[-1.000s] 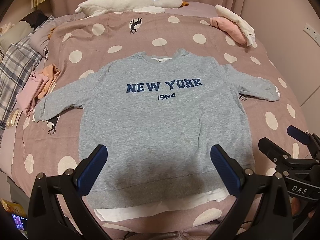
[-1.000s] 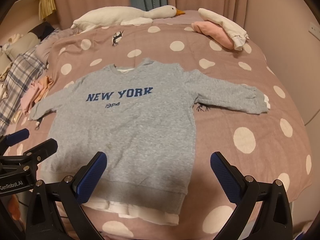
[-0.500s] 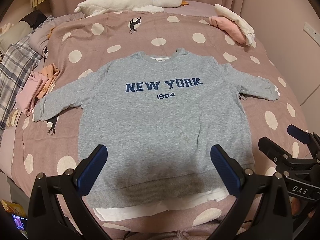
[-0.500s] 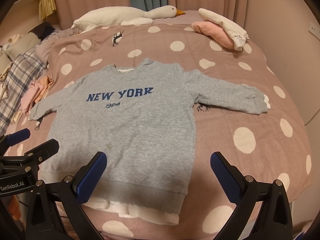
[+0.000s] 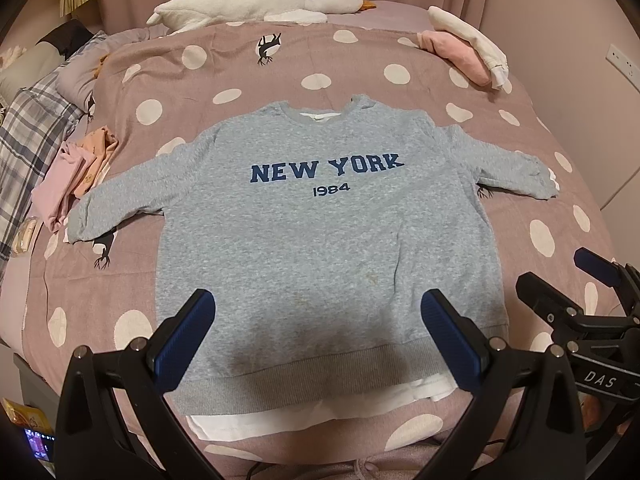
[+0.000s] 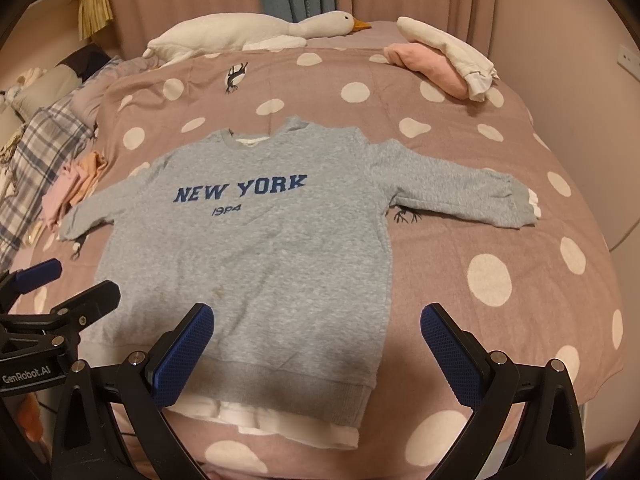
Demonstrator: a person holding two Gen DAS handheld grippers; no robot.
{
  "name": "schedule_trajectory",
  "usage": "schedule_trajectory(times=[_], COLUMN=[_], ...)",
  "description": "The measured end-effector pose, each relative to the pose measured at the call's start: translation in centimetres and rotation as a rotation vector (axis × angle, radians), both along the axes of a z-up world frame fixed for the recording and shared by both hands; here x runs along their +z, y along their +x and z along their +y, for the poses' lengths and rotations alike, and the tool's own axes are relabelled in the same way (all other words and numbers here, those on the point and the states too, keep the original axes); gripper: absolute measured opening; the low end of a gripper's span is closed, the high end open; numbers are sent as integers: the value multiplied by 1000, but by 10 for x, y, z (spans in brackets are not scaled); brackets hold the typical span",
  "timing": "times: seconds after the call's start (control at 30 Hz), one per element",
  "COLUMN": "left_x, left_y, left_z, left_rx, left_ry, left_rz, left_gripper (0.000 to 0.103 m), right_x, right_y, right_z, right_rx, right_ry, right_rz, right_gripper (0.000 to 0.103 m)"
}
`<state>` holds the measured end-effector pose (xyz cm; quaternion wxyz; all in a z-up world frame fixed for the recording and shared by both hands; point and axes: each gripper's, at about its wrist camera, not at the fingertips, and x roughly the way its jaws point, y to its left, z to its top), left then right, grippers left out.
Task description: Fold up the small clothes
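Note:
A grey sweatshirt (image 5: 320, 236) printed NEW YORK 1984 lies flat, face up, on the bed, sleeves spread out to both sides and a white hem showing below its waistband. It also fills the left half of the right wrist view, sweatshirt (image 6: 256, 264). My left gripper (image 5: 318, 340) hovers open over the lower middle of the shirt, holding nothing. My right gripper (image 6: 316, 352) is open above the shirt's lower right corner, holding nothing. Each gripper shows at the edge of the other's view: right gripper (image 5: 560, 284), left gripper (image 6: 68, 284).
The bed cover (image 5: 520, 120) is mauve with white dots. A white goose plush (image 5: 256, 0) lies along the far edge. Pink and white folded clothes (image 5: 468, 48) sit far right; pink and orange clothes (image 5: 76, 168) and a plaid fabric (image 5: 24, 140) lie left.

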<state>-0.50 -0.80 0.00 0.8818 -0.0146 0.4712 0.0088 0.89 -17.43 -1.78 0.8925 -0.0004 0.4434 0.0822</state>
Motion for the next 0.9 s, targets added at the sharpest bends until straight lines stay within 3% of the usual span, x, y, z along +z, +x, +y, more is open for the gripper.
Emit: schedule_trajectory(times=[0.9], left_x=[-3], left_y=[0], left_z=[1], left_rx=[-7], left_ry=[3], left_rz=[14], left_gripper=[103], right_x=[-1], right_y=[-1], right_z=[-1], right_rx=[-3], right_ry=[0], right_rz=[4], right_gripper=[102])
